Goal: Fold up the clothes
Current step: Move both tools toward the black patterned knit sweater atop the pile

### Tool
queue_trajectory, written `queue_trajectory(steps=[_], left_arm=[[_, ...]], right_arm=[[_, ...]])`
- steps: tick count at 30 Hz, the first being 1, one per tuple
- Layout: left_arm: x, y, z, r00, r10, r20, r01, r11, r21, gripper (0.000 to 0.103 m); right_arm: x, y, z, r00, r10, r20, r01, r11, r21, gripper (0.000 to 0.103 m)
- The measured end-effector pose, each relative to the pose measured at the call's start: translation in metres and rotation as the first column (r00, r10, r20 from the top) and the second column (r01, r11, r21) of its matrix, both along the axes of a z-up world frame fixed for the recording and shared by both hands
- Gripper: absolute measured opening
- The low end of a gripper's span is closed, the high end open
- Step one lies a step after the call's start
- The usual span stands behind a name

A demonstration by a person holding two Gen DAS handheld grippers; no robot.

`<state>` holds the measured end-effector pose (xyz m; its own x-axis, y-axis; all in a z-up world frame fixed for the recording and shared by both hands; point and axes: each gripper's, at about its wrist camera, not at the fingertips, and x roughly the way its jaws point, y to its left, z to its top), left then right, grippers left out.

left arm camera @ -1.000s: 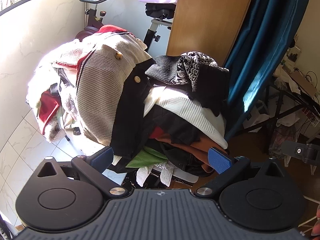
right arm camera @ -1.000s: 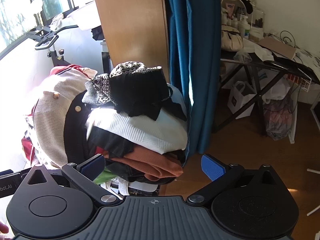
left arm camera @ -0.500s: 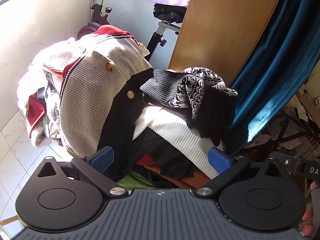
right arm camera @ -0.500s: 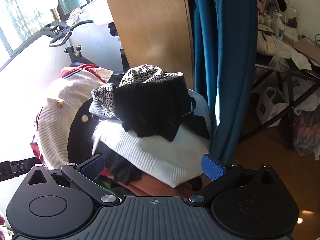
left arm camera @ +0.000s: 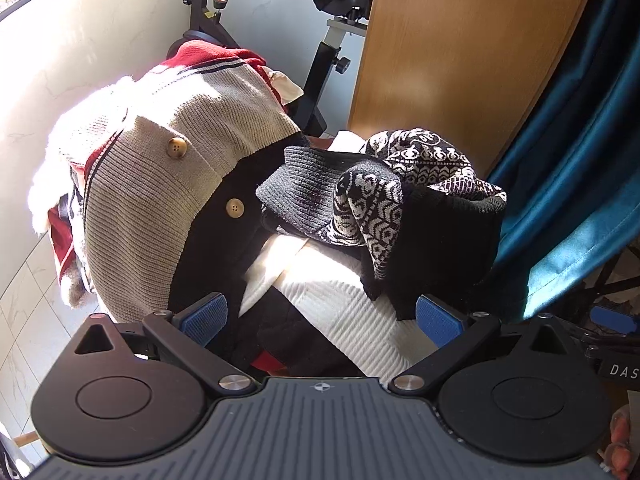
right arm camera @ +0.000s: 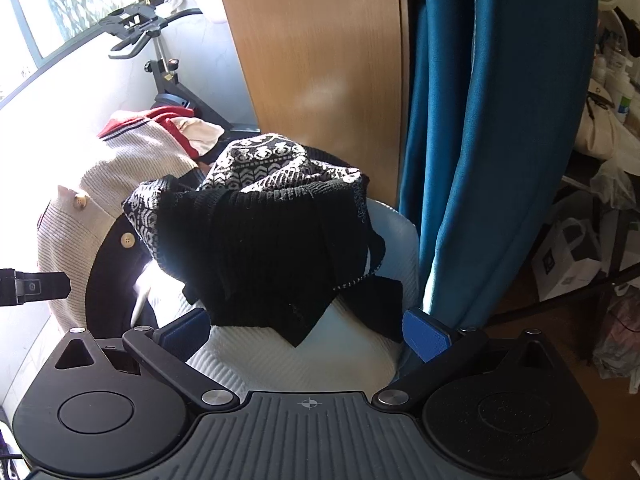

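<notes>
A heaped pile of knitwear fills both views: a black sweater with a white patterned band [right arm camera: 272, 240] slumps on top, over a ribbed cream sweater [left arm camera: 340, 304], with a beige waffle-knit cardigan [left arm camera: 160, 200] bearing round buttons at nine o'clock. The left gripper [left arm camera: 320, 316] and right gripper [right arm camera: 308, 330] both have jaws spread wide, holding nothing. Compared with a second ago, both have moved closer and the pile looms larger.
</notes>
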<state>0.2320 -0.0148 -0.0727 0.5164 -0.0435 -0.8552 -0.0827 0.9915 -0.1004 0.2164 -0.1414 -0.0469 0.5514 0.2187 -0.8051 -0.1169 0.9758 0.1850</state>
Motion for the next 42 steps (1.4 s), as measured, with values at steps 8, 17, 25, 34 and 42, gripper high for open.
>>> queue_trajectory(steps=[8,17,25,34,42], left_arm=[[0.014,-0.008,-0.009,1.000,-0.028,-0.001,0.028,0.998,0.050,0.103],[0.037,0.007,-0.021,0.996,-0.062,-0.060,0.063,0.998,0.013,0.103],[0.075,0.016,-0.020,0.983,-0.175,-0.055,0.171,0.983,-0.074,0.103],[0.103,0.018,-0.040,0.964,-0.236,-0.122,0.226,0.970,-0.088,0.103],[0.128,-0.006,-0.051,0.952,-0.274,-0.136,0.257,0.957,-0.132,0.103]], right_arm=[[0.023,0.002,-0.018,0.999,0.032,-0.024,-0.032,0.999,0.023,0.102],[0.035,0.012,-0.028,0.998,0.004,-0.056,-0.002,1.000,0.025,0.102],[0.034,0.021,-0.020,0.988,-0.143,-0.056,0.143,0.990,-0.008,0.102],[0.029,0.026,-0.035,0.965,-0.245,-0.096,0.244,0.970,-0.016,0.102],[0.025,0.025,-0.043,0.945,-0.307,-0.114,0.308,0.951,-0.010,0.102]])
